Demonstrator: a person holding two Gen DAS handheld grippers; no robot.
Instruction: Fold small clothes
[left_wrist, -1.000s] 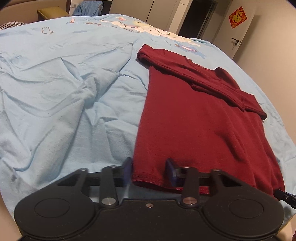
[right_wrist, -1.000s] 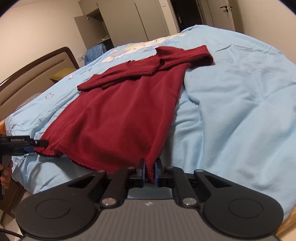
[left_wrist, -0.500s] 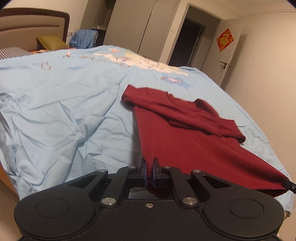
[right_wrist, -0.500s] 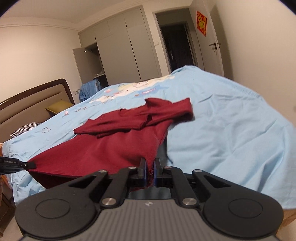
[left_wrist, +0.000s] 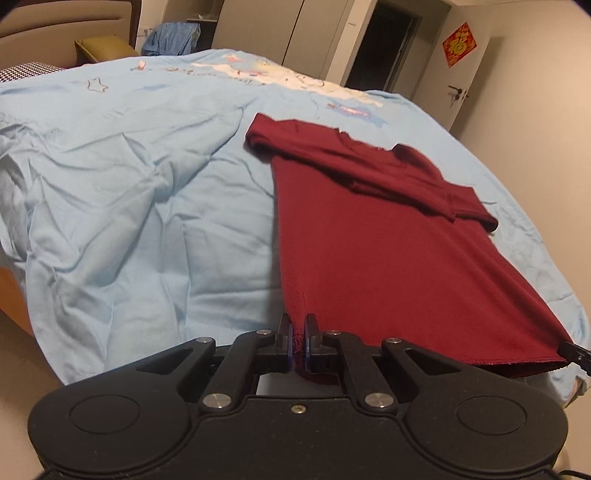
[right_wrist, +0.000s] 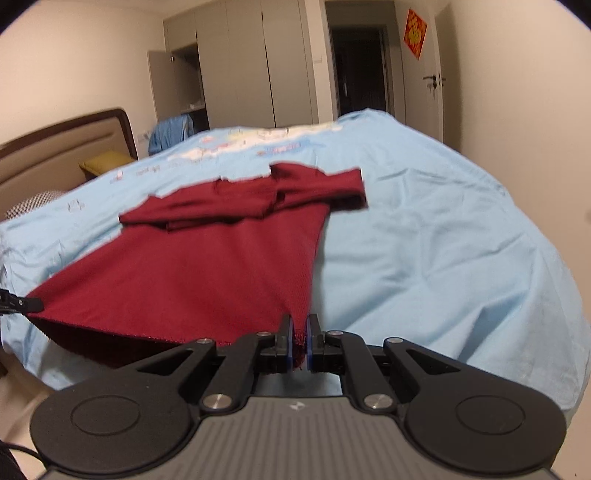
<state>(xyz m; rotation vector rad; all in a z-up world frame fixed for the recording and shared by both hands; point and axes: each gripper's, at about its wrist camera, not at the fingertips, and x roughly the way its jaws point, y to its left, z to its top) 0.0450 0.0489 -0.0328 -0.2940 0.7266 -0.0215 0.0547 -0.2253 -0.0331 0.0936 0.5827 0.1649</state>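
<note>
A dark red shirt (left_wrist: 388, 236) lies on the light blue bedsheet (left_wrist: 129, 177), its sleeves folded across the chest. My left gripper (left_wrist: 297, 345) is shut on the shirt's left hem corner. My right gripper (right_wrist: 299, 343) is shut on the right hem corner of the shirt (right_wrist: 207, 273). The hem is lifted off the bed and stretched taut between the two grippers. The right gripper's tip (left_wrist: 574, 352) shows at the right edge of the left wrist view; the left gripper's tip (right_wrist: 20, 303) shows at the left edge of the right wrist view.
The bed's headboard (right_wrist: 66, 147) and a yellow-green pillow (left_wrist: 105, 48) are at the far left. Wardrobe doors (right_wrist: 258, 62), an open dark doorway (right_wrist: 360, 70) and a door with a red decoration (left_wrist: 459, 44) stand beyond the bed. Blue clothes (left_wrist: 173, 37) hang near the wardrobe.
A second ago my left gripper was open at the hem; it has shut on it. Both grippers have raised the hem off the bed and pulled it taut.
</note>
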